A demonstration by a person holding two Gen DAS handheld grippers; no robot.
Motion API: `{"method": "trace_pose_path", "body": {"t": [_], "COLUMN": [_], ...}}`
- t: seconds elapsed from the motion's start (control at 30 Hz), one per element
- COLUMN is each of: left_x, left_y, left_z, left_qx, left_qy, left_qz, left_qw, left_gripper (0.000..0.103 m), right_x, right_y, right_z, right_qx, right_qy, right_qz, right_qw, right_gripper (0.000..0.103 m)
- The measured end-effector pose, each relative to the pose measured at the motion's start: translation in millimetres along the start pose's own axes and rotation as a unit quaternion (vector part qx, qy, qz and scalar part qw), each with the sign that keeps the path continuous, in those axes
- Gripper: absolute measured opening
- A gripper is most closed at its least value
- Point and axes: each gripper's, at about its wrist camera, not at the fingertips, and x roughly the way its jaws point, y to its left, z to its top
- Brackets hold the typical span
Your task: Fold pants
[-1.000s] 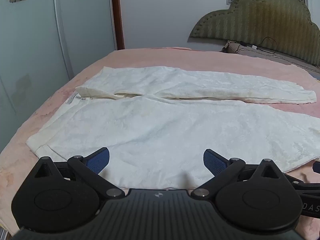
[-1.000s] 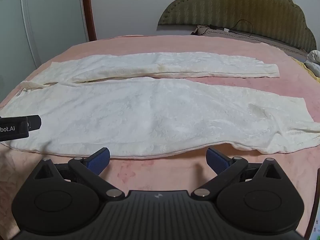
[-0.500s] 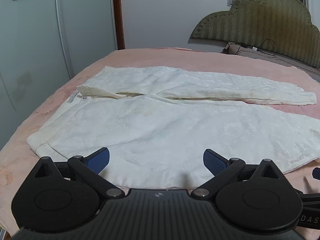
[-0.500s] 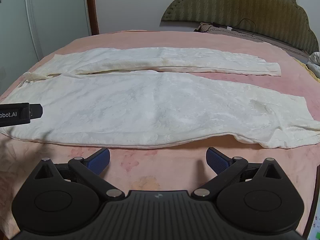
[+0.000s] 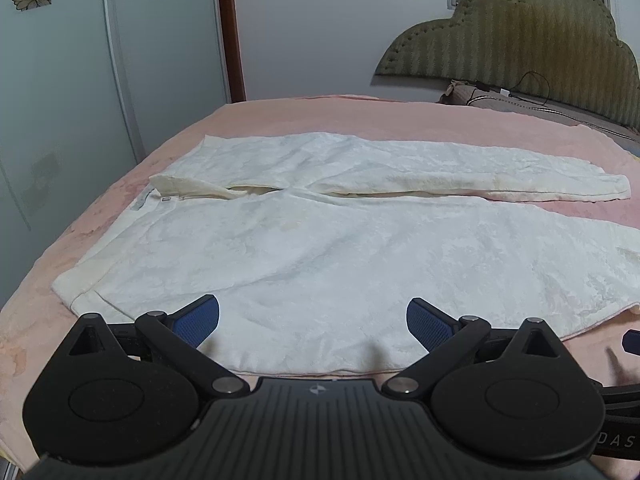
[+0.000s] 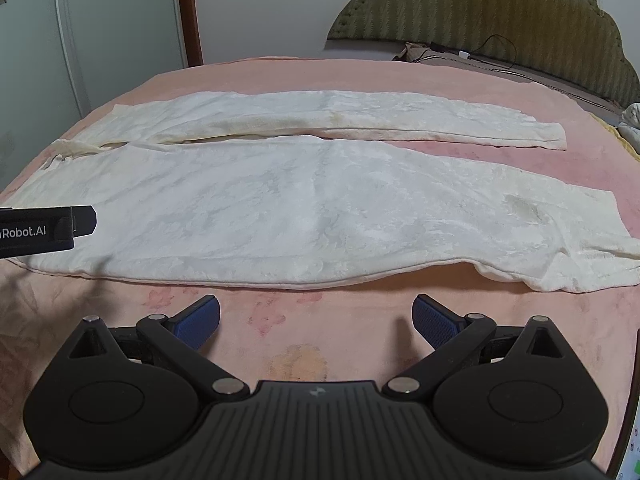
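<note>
White pants (image 5: 328, 236) lie spread flat on a pink bed, waist to the left, both legs running right; they also show in the right wrist view (image 6: 304, 200). My left gripper (image 5: 313, 322) is open and empty, its blue pads over the near edge of the pants by the waist end. My right gripper (image 6: 316, 322) is open and empty, over bare bedspread just short of the near leg's edge. The left gripper's black body (image 6: 44, 230) shows at the left edge of the right wrist view.
The pink bedspread (image 6: 304, 344) covers the bed. A green padded headboard (image 5: 516, 36) stands at the far right with pillows and a cable (image 5: 516, 92). Wardrobe doors (image 5: 80, 80) stand to the left. Crumpled cloth (image 6: 632, 120) lies at the right edge.
Both grippers have drawn back and risen slightly; the pants sit a little farther off in the right wrist view. Both stay open and the pants have not moved.
</note>
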Motion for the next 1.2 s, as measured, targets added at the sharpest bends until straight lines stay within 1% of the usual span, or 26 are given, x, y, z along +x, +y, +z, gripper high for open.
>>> {"method": "trace_pose_path", "body": {"t": [0.27, 0.8, 1.2], "left_x": [-4.7, -3.6, -1.4], "left_y": [0.4, 2.8, 2.6], "left_z": [-0.1, -0.5, -1.9], "left_qx": [0.002, 0.004, 0.007], "left_qy": [-0.007, -0.004, 0.001], "left_qz": [0.002, 0.004, 0.014], "left_qw": [1.0000, 1.0000, 0.9999], "left_gripper": [0.103, 0.102, 0.102], "right_x": [-2.0, -4.3, -7.2], "right_y": [0.5, 2.2, 2.0], "right_z": [0.0, -1.0, -0.3], "right_qx": [-0.001, -0.003, -0.005], "right_qy": [-0.002, -0.004, -0.008], "right_qz": [0.002, 0.006, 0.011], "right_qw": [1.000, 1.000, 1.000], "right_gripper": [0.103, 0.103, 0.103]}}
